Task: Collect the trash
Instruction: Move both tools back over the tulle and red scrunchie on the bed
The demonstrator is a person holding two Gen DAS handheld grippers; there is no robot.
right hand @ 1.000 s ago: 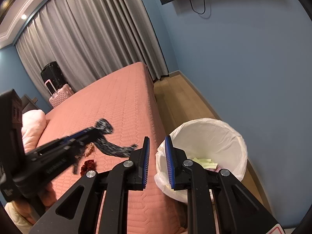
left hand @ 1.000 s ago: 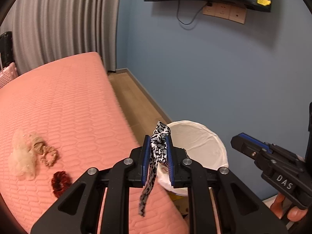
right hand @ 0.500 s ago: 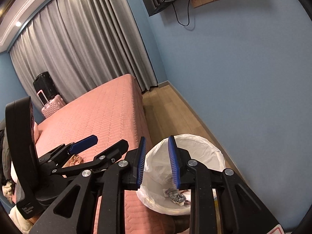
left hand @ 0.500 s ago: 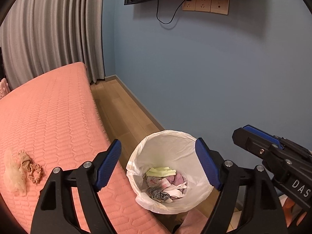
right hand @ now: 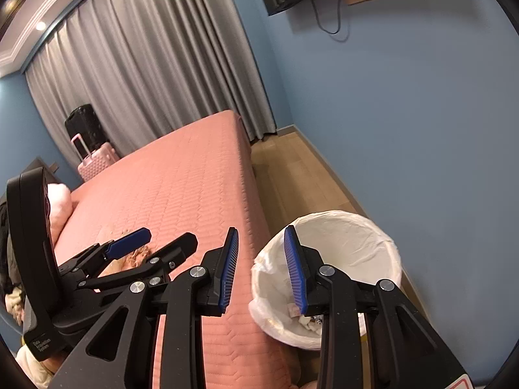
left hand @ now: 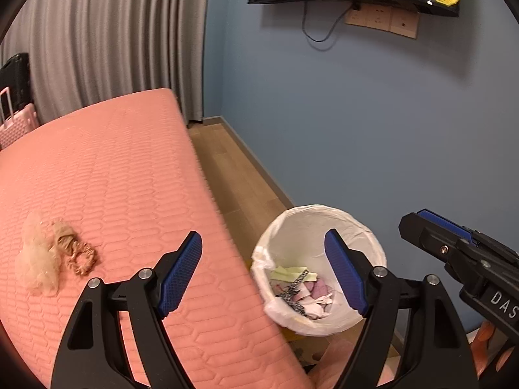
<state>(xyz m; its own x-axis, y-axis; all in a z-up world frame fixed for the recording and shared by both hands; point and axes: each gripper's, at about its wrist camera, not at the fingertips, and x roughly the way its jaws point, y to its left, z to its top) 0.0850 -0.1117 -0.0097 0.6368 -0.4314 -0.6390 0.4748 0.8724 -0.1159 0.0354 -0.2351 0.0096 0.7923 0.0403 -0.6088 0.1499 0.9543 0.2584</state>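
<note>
**A:** Start at the left of your left-hand view. What lies there?

**B:** On the pink bed [left hand: 113,175], at the lower left of the frame, a pale gauzy scrap [left hand: 37,259] with a tan scrunchie [left hand: 79,257] touching its right side. Both sit on the quilted cover, well apart from my fingers.

**A:** And your left gripper [left hand: 262,270]?

**B:** Its blue pads are spread wide, with nothing between them. The left pad hangs over the bed's edge, the right one over the bin.

**A:** So where is the trash?

**B:** In the white-lined bin [left hand: 356,227], lower centre-right, on the floor just beside the bed. Inside lies the black-and-white patterned ribbon [left hand: 293,288] on top of yellow and pink paper scraps [left hand: 311,287].

**A:** What is at the far right of that frame?

**B:** My right gripper [left hand: 431,227], seen from the side, pointing in above the bin's right rim.

**A:** Now your right-hand view, left first.

**B:** My left gripper [right hand: 155,240] juts in at the lower left, over the bed [right hand: 181,181]. In the centre, my right gripper [right hand: 262,269] has a narrow gap; its jaws have just been opening and they hold nothing. The bin [right hand: 356,236] sits at the lower right, partly behind my right finger, with only a few scraps visible at its bottom.
</note>
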